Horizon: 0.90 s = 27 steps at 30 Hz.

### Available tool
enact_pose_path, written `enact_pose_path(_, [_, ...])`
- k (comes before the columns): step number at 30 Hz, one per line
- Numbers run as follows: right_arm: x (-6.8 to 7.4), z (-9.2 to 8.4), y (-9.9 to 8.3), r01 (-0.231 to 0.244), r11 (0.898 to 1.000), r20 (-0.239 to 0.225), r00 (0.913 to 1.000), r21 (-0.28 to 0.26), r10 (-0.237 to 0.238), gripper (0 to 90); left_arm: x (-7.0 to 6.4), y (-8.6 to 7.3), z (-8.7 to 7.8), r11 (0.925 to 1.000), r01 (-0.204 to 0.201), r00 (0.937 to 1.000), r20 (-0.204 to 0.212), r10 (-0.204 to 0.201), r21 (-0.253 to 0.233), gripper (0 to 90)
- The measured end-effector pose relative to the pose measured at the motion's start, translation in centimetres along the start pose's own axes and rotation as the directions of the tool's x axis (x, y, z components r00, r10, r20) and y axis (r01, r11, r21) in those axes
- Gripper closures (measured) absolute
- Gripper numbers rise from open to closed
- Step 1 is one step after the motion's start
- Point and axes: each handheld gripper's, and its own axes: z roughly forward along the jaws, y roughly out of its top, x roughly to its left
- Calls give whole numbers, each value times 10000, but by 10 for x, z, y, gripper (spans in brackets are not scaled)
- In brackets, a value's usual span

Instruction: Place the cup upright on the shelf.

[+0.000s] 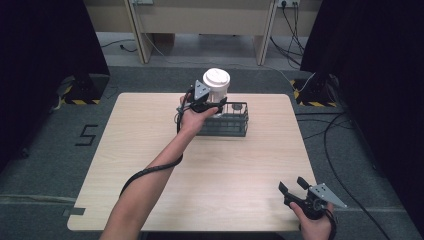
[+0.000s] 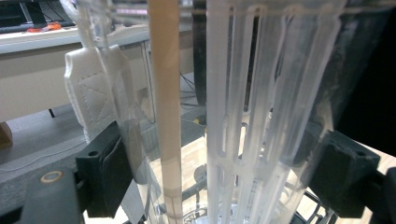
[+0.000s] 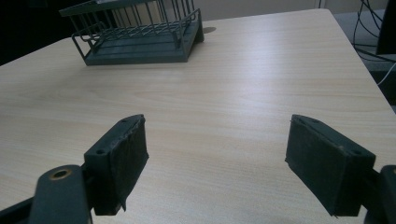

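Two grippers in play. Left gripper (image 1: pixel 206 104) sits at the far-centre of the table (image 1: pixel 150 150), arm stretched in from the bottom of the high view w/ its cable trailing along the forearm. It's clamped round a clear plastic container (image 1: pixel 218 90) w/ a white lid (image 1: pixel 216 77). In the left gripper view both black pads press the container's (image 2: pixel 243 112) see-through ribbed wall, one each side, and a white handle-like part (image 2: pixel 91 93) shows at the left behind the clear wall. Container stands upright at the left end of a dark wire basket (image 1: pixel 227 122); its base looks to be inside the basket, but whether it rests on the basket floor or is held just above, can't tell. Basket is on the far half of the table, approx. centre.

Further right, near the table's near-right corner, the right gripper (image 1: pixel 295 186) is held in the person's hand, well apart from the basket. Jaws spread wide, nothing betw. them. The right gripper view has both pads (image 3: pixel 119 161) over bare wood w/ the basket (image 3: pixel 140 39) far off at upper left.
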Motion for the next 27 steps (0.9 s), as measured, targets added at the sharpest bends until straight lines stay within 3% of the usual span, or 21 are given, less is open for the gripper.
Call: enact_pose_path(27, [0, 0, 0, 19, 10000, -37, 10000, 28, -19, 211, -5, -22, 15, 9978, 379, 9992, -129, -373, 535, 173])
